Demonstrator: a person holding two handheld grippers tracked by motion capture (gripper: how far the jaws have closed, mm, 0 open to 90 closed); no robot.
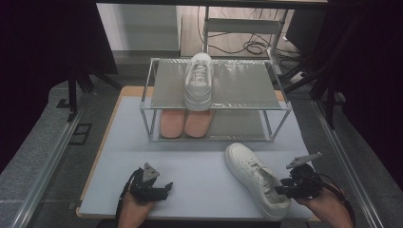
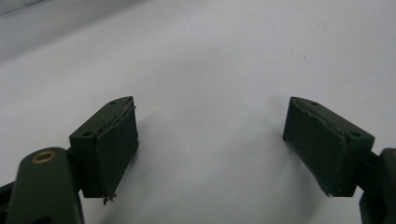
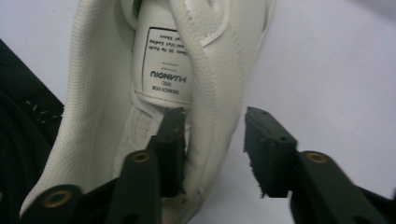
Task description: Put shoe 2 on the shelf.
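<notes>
right tongs [image 3: 212, 149] astride white sneaker's [image 3: 107, 93] heel collar, one jaw inside

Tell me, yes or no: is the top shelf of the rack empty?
No, one white sneaker stands on the top shelf of the rack, above a pair of pinkish shoes.

- The sneaker [image 1: 255, 177] beside the right gripper [image 1: 283, 186] was white all over, laces too.
- Its tongue label [image 3: 166, 65], just ahead of that gripper's jaws, was white with a thin black frame and black lettering.
- Both grippers' jaws were dull black, with brass-coloured rivets; the left gripper [image 1: 164, 189] carried a grey plate.
- The table mat [image 1: 199, 166] under them was pale lavender-grey.
- Far ahead, the rack [image 1: 216, 85] was silver-grey, bearing a second white sneaker [image 1: 198, 81] above salmon-pink soles [image 1: 185, 122].
</notes>
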